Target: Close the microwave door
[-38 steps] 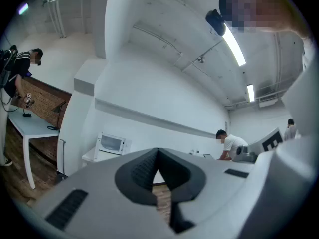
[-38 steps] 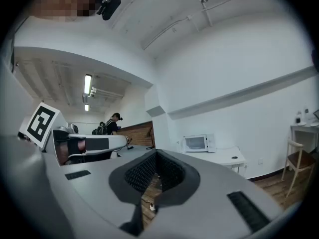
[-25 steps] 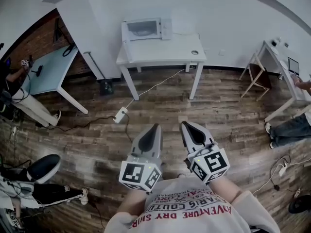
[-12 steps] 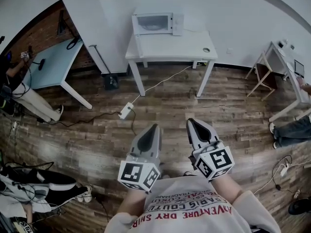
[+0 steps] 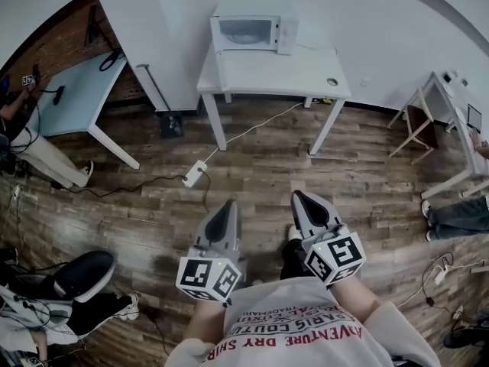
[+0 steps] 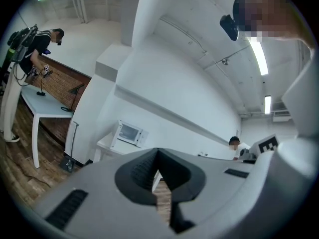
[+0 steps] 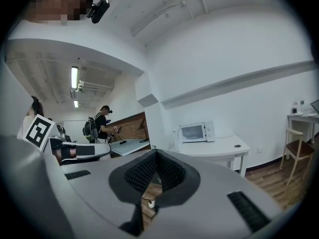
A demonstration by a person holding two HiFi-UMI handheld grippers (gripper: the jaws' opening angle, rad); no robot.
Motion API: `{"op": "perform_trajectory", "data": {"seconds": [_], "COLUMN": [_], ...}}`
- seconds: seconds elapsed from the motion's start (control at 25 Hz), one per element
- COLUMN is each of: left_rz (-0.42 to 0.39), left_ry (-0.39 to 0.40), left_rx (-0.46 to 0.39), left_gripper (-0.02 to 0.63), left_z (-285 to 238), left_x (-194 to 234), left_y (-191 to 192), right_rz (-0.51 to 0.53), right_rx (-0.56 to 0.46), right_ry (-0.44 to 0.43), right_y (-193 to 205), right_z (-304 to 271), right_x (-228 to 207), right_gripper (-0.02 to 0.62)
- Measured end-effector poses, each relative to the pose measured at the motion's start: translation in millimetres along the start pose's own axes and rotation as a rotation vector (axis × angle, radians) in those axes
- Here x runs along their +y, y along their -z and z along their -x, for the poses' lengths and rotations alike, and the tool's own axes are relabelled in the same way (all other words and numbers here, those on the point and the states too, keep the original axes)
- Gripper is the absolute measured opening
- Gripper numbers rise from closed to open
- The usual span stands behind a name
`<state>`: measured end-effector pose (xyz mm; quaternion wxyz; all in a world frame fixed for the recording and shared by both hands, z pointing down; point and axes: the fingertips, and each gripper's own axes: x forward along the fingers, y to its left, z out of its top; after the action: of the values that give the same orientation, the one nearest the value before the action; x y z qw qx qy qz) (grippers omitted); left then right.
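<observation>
The microwave [image 5: 246, 32] sits on the white table [image 5: 267, 75] at 12 o'clock, still far off. Its door looks swung out on the left (hard to be sure from here). It has slid a little right in the head view, so the person is likely walking up. Left gripper [image 5: 226, 206] and right gripper [image 5: 300, 199] hang at 6 o'clock, pressed together, holding nothing.

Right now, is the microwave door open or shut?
Cannot tell. The microwave sits far off on the white table, too small in every view to show the door's position.
</observation>
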<state>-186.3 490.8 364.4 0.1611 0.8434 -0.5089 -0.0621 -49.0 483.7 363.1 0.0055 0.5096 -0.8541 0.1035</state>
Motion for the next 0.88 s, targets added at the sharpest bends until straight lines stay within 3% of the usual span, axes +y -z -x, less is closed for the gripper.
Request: {"op": "perform_trajectory", "data": {"seconds": [0.2, 0.68, 0.88], "left_rz": [-0.024, -0.041, -0.039], "left_ry": [-0.02, -0.08, -0.099], "left_rx": [-0.012, -0.047, -0.017], "left_gripper": [-0.005, -0.005, -0.005], "left_z": [-65.0, -268.9, -324.3], "left_x": [1.0, -27.1, -27.2], "left_y": [1.6, -14.0, -10.2], "right_rz": [-0.021, -0.043, -0.05], "right_rx": [-0.004, 0.014, 0.034], "right_ry": [-0.034, -0.139, -0.144], "right_y": [-6.7, -51.2, -57.8], "right_z": [-40.8, -143.3, -177.1], "right_x": [-55.4, -233.7, -286.6], "right_gripper": [0.006, 0.006, 0.006]}}
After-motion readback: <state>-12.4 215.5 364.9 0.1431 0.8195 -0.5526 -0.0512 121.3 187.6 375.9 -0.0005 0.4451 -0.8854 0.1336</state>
